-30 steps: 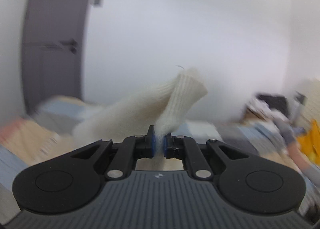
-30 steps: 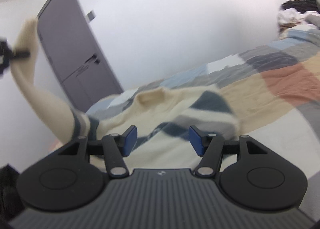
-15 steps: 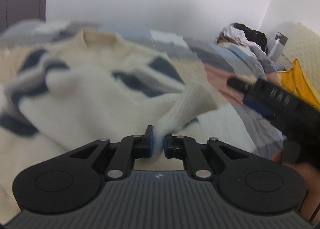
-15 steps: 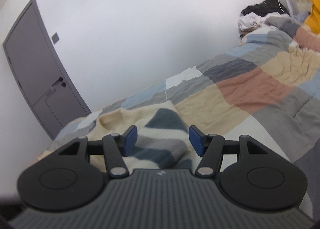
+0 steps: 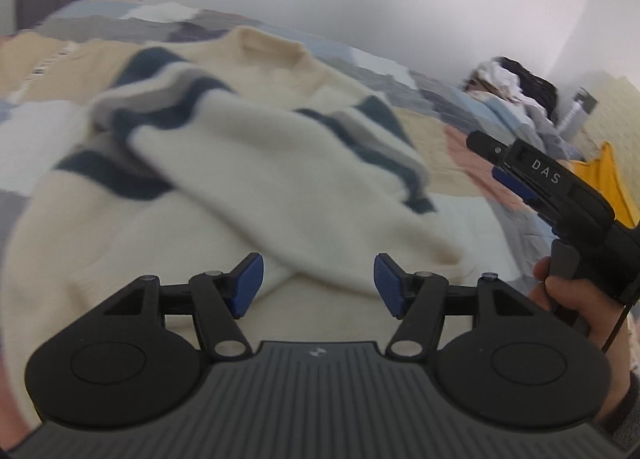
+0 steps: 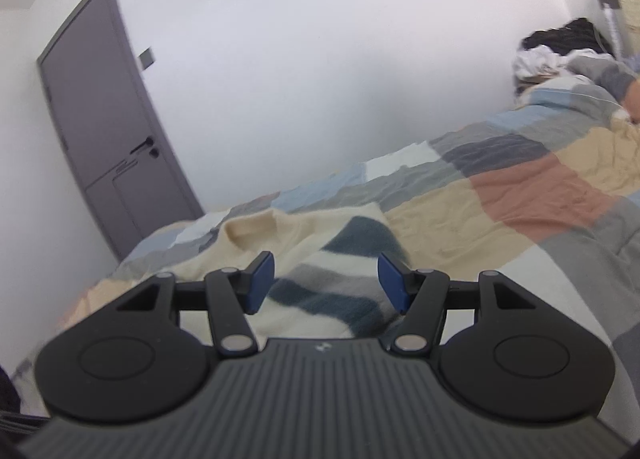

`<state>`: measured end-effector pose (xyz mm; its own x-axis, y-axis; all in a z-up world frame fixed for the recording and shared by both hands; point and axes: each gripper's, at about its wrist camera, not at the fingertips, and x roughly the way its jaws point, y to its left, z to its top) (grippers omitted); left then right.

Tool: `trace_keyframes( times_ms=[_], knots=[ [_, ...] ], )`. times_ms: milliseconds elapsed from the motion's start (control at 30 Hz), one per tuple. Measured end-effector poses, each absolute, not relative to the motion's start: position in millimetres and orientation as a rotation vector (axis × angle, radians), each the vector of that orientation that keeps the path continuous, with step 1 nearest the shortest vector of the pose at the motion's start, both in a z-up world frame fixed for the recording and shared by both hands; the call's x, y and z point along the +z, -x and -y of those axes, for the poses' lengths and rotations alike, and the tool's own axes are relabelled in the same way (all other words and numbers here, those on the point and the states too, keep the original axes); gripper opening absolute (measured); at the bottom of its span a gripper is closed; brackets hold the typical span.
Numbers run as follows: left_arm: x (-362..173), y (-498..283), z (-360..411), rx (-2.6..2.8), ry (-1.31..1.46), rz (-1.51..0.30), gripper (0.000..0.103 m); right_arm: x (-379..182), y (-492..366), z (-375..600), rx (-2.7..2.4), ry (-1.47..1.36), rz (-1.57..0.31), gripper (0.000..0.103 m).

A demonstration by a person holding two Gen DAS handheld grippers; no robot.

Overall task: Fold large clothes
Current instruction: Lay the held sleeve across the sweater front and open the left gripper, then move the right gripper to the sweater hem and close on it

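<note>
Now left gripper (image 5: 318, 285) jaws had just been opening, sleeve (image 5: 288, 179) loose between them across sweater (image 5: 120, 243); right gripper (image 6: 326, 281) jaws apart, empty.

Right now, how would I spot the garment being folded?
Look at the bed's patchwork quilt. Lying on it near the grey door is a sweater, cream knit with dark blue and grey stripes, unlike the jumbled clothes pile at the far end.

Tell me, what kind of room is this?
Most likely a bedroom. A cream sweater lies on a bed with a patchwork quilt, a heap of clothes sits at the bed's far end, and a grey door stands in the plain white wall.
</note>
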<state>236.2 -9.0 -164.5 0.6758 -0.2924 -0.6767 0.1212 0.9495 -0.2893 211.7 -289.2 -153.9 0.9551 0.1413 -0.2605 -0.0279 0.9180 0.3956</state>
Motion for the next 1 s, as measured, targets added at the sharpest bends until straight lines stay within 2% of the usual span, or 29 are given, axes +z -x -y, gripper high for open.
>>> trace_keyframes(
  times_ms=[200,667,700,767,800,833,1000],
  knots=[
    [-163,-225,-25,-0.171,0.185,-0.78,0.067,-158,-220,263,0.123,-0.298,-0.356,0.061],
    [-197,-238,-71,-0.131,0.145,-0.729,0.067,-174,-242,218,0.16,-0.204,-0.521,0.062],
    [-197,-239,-72,-0.132,0.137,-0.719,0.067,-174,-244,214,0.167,-0.2,-0.525,0.063],
    [-199,-242,-76,-0.13,0.139,-0.709,0.067,-174,-246,208,0.17,-0.189,-0.522,0.072],
    [-201,-244,-78,-0.137,0.149,-0.71,0.067,-174,-248,205,0.168,-0.186,-0.518,0.082],
    [-203,-246,-81,-0.14,0.156,-0.711,0.067,-174,-251,203,0.167,-0.181,-0.513,0.088],
    [-218,-257,-93,-0.17,0.202,-0.735,0.067,-189,-276,191,0.157,-0.11,-0.556,0.091]
  ],
)
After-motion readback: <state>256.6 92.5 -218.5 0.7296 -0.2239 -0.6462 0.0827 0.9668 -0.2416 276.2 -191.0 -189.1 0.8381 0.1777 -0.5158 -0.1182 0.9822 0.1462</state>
